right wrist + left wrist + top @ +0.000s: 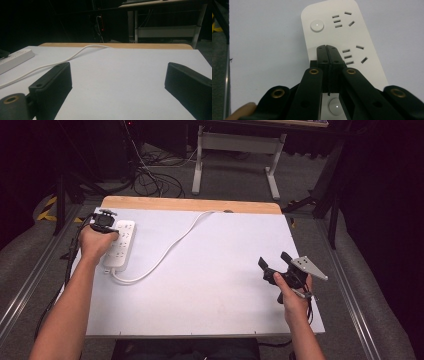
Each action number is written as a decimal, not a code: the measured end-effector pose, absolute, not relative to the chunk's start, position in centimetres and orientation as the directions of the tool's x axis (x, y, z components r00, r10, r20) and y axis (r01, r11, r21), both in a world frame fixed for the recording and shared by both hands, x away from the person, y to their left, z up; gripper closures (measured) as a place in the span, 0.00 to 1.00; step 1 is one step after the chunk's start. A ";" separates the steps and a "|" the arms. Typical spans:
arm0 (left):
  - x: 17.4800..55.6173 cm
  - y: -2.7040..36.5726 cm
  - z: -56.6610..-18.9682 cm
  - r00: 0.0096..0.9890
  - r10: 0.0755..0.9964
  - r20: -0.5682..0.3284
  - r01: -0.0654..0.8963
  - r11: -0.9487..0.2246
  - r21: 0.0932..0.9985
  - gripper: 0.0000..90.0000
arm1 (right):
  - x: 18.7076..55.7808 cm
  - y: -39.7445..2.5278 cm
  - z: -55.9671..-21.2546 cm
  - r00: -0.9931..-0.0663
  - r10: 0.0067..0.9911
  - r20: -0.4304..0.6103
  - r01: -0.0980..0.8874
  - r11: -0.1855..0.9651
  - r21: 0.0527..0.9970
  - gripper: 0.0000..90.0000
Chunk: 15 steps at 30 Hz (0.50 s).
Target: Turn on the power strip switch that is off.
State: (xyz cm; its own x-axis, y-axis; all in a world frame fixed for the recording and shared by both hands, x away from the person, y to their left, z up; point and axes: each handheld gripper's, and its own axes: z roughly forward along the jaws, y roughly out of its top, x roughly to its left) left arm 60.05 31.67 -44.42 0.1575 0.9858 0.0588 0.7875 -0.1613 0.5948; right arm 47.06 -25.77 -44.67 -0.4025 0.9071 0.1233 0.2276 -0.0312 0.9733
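Note:
A white power strip (120,246) lies at the left of the white table, its white cable (170,245) curving off toward the far edge. My left gripper (106,222) hovers over the strip's far end, pointing down. In the left gripper view its jaws are pressed together, and the left gripper (327,46) tips rest on the power strip (342,37) between two socket groups, just below a round white button (317,25). My right gripper (274,261) is held over the right side of the table, jaws wide apart and empty. The right gripper (117,82) sees the power strip (15,60) far off.
The white table surface (220,280) has a wooden strip (190,204) along its far edge. Beyond stands a white-legged desk (235,150), with loose cables (155,175) on the grey floor. Metal rails run along both sides of the table.

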 end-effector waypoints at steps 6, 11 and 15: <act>60.1 31.8 -44.3 0.147 0.988 0.049 0.789 -0.147 0.597 1.00 | 47.2 -25.6 -44.7 -0.407 0.905 0.124 0.229 -0.030 0.973 0.09; 60.0 31.9 -44.3 0.154 0.987 0.046 0.785 -0.150 0.601 1.00 | 47.3 -25.5 -44.7 -0.411 0.904 0.121 0.230 -0.025 0.973 0.09; 60.0 31.9 -44.4 0.153 0.988 0.038 0.785 -0.145 0.603 1.00 | 47.3 -25.5 -44.7 -0.411 0.904 0.121 0.229 -0.026 0.973 0.09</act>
